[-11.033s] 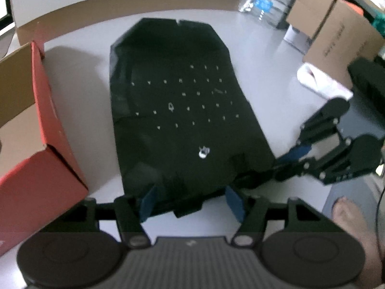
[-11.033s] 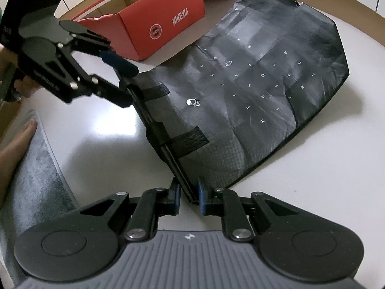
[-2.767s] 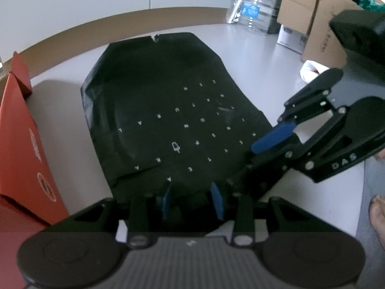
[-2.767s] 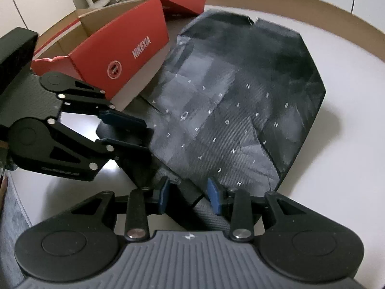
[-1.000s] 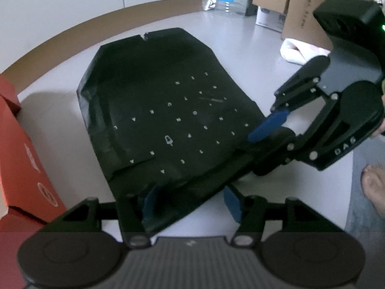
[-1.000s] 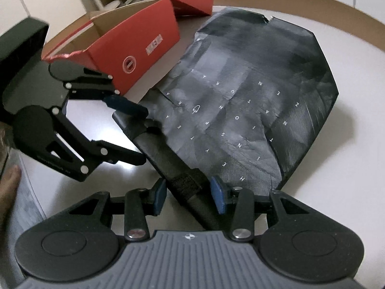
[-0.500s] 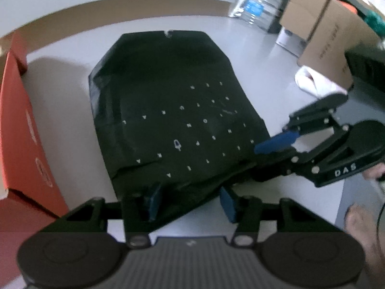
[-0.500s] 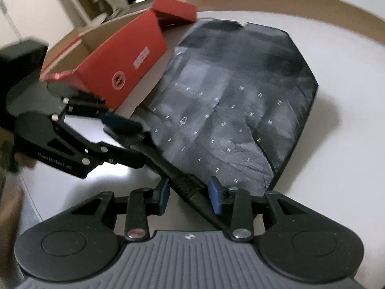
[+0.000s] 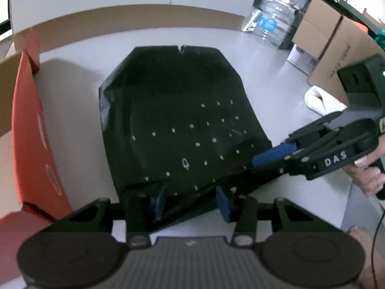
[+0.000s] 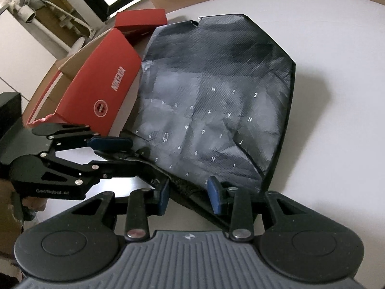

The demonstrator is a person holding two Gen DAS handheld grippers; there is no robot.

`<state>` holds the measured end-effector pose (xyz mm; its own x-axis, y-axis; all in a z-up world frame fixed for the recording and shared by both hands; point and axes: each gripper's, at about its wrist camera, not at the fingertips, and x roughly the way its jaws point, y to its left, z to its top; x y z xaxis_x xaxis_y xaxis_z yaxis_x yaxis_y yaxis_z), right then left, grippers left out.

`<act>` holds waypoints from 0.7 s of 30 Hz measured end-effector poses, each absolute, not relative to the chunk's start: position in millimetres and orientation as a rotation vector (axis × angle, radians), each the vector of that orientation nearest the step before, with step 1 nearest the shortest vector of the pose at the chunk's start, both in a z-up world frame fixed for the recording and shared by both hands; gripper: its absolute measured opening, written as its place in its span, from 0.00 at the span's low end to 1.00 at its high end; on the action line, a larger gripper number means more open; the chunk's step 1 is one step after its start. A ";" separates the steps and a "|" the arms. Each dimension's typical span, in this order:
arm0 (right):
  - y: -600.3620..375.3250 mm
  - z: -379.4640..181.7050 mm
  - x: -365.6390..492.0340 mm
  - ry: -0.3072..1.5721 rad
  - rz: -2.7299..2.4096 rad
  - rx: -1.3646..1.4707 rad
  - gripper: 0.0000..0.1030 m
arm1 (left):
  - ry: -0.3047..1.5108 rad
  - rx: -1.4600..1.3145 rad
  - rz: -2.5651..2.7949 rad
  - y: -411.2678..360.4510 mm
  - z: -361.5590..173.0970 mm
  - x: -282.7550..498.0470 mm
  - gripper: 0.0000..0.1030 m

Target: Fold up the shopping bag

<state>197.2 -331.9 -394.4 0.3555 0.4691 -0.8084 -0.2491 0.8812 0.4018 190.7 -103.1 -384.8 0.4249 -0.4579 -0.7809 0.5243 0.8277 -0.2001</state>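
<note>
Here the white round table [image 10: 341,48] carries one flat black woven shopping bag with small white letters [image 10: 216,101], which lies just beside one open red cardboard shoe box [image 10: 105,89]; the box is at the bag's left edge. The near edge of the bag is rolled over into a thick band, with the handle straps gathered inside it.

The bag looks light, soft and a little crinkled, so I judge it will bend easily and keep a crease only when it is pressed. It is not fragile. The best hold seems to be this rolled near edge, at its two ends, because the thin panel alone would slip.

There are two grippers. The left gripper [image 9: 191,201] stands at the roll's end nearer the box, with its blue pads set apart around the fabric. The right gripper [image 10: 190,193] is at the other end, also wide, with the roll between its pads but not pinched.
</note>
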 end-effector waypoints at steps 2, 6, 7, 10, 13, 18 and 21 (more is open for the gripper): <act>-331.6 -395.1 200.7 1.125 0.462 0.227 0.36 | 0.941 0.087 -0.612 -104.6 -383.7 191.6 0.41; -327.2 -395.9 204.7 1.121 0.456 0.197 0.36 | 0.928 0.111 -0.605 -108.2 -384.0 195.8 0.41; -325.6 -395.9 204.9 1.116 0.456 0.185 0.36 | 0.927 0.114 -0.604 -108.7 -384.5 197.0 0.41; -318.7 -395.1 204.3 1.098 0.453 0.123 0.36 | 0.926 0.130 -0.602 -111.3 -385.3 200.8 0.41; -312.2 -394.9 203.6 1.080 0.455 0.072 0.37 | 0.928 0.151 -0.601 -114.6 -386.3 203.8 0.42; -301.1 -395.3 201.0 1.054 0.465 -0.016 0.36 | 0.946 0.165 -0.608 -117.0 -391.3 204.7 0.43; -295.1 -395.0 200.4 1.037 0.470 -0.062 0.36 | 0.943 0.177 -0.613 -118.5 -394.0 203.1 0.43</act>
<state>200.4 -295.1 -395.0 0.4187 0.3456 -0.8398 -0.4035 0.8993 0.1689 203.1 -118.5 -394.0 0.4332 -0.4141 -0.8005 0.5640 0.8173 -0.1177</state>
